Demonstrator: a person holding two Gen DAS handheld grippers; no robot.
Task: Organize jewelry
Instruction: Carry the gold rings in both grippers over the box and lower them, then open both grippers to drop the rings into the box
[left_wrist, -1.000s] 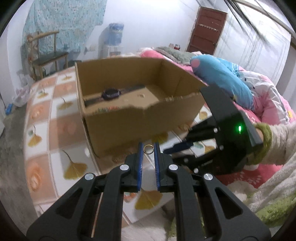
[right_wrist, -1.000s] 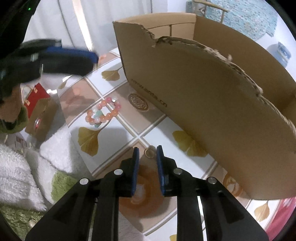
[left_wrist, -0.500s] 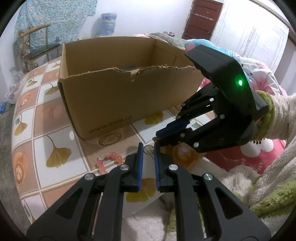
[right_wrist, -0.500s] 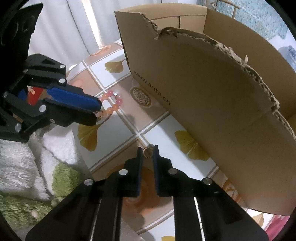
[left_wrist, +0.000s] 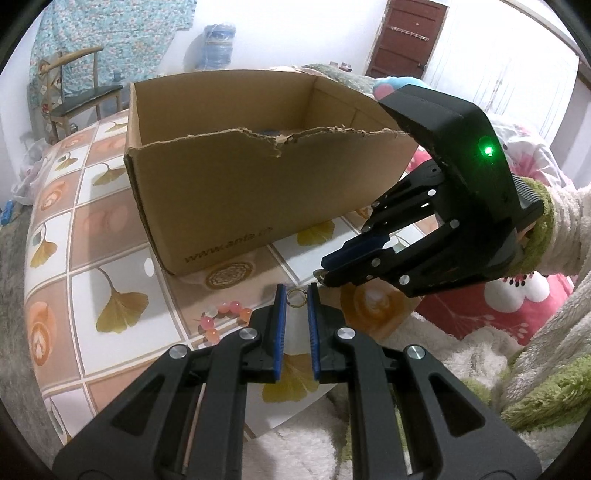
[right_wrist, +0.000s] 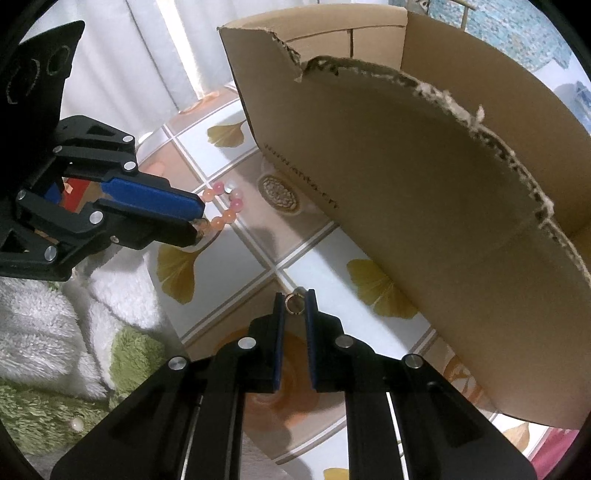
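- Left gripper (left_wrist: 296, 300) pinches a small gold ring (left_wrist: 296, 297) at its fingertips, above the table (left_wrist: 110, 266).
- Right gripper (right_wrist: 294, 303) likewise nips a second ring (right_wrist: 294, 303).
- Bead bracelet (left_wrist: 225, 317) lies beside the box (left_wrist: 258, 192).
- Likely mid-carry; next, each ring must clear the box's torn rim before release.

Surface (left_wrist: 122, 266): tiled pattern, white and orange squares with yellow ginkgo-leaf motifs. Open cardboard box (left_wrist: 240, 199) stands on it, front rim torn, web address printed low on the front wall. Pink-and-orange bead bracelet (left_wrist: 221, 317) lies flat on the surface just in front of the box's near corner, apart from it. Round brown medallion print (left_wrist: 231, 275) between bracelet and box.
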